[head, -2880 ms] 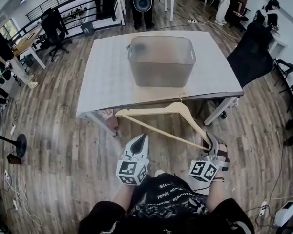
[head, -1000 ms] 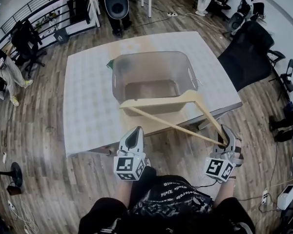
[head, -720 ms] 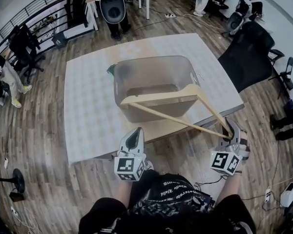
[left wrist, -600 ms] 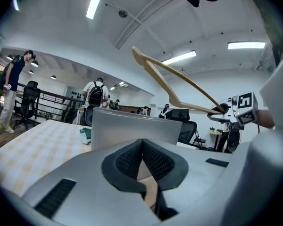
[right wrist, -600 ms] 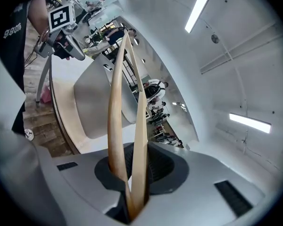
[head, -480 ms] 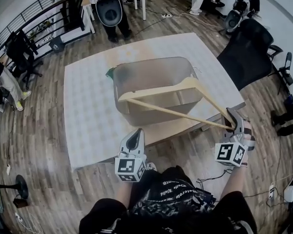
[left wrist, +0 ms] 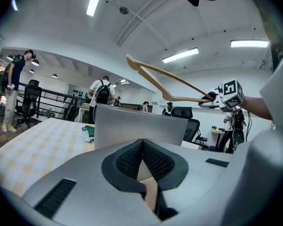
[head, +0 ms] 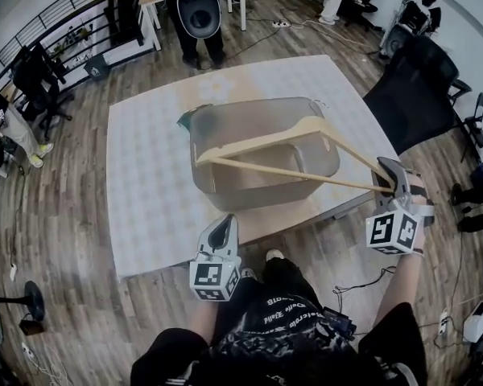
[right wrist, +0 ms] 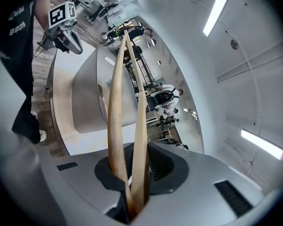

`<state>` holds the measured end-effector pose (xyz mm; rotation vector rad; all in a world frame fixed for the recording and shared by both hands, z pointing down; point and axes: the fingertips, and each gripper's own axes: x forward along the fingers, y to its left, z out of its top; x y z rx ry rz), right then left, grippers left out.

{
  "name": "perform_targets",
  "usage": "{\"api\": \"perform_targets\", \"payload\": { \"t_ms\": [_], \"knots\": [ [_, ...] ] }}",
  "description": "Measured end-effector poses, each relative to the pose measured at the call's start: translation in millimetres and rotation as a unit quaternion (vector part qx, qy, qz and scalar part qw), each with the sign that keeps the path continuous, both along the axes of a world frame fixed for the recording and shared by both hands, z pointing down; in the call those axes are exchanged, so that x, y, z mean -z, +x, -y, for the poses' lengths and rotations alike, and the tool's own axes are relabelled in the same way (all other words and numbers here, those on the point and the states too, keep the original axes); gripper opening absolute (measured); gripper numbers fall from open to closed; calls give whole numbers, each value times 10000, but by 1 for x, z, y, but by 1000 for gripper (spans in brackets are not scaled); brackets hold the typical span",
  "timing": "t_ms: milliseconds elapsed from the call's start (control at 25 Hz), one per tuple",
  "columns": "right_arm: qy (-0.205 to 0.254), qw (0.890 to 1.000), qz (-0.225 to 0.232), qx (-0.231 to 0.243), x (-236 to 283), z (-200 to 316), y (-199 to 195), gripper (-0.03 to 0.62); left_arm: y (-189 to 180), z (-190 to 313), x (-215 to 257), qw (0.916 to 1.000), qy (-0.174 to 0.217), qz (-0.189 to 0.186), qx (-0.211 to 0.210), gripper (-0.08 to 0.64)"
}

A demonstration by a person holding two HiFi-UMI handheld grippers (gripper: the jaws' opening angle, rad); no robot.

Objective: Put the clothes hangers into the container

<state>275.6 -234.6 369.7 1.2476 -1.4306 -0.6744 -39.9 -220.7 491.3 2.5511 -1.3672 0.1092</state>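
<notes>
A pale wooden clothes hanger [head: 286, 171] hangs in the air across the top of the grey translucent container [head: 225, 191], which stands on the white table [head: 145, 191]. My right gripper [head: 389, 180] is shut on the hanger's right end, off the table's right edge. In the right gripper view both hanger arms [right wrist: 132, 102] run out from between the jaws toward the container [right wrist: 85, 98]. My left gripper [head: 223, 236] is shut and holds nothing, near the table's front edge. In the left gripper view the container [left wrist: 137, 126] is just ahead and the hanger [left wrist: 165, 76] is high above it.
A small green thing [head: 185, 119] lies at the container's far left corner. A black office chair [head: 414, 91] stands right of the table. A person [head: 197, 10] stands beyond the far edge. Desks, chairs and more people fill the background.
My right gripper has carried the hanger up and rightward, so it now spans the container's top instead of its front. The left gripper has stayed in place.
</notes>
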Motion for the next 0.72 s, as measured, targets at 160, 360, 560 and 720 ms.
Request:
{"api": "perform_targets", "payload": {
  "t_ms": [160, 360, 560, 720],
  "knots": [
    [-318, 9989, -347, 76, -1, 22, 14, 67, 2, 9, 1, 10000, -39, -19, 90, 20],
    [-621, 9946, -721, 410, -1, 57, 12, 67, -3, 21, 6, 9993, -55, -18, 368, 20],
    [-932, 9898, -873, 633, -14, 77, 9, 67, -4, 29, 3, 9986, -68, 32, 514, 20],
    [-1224, 9835, -1090, 769, -22, 89, 11, 67, -6, 35, 5, 9978, -93, 54, 657, 20]
  ]
}}
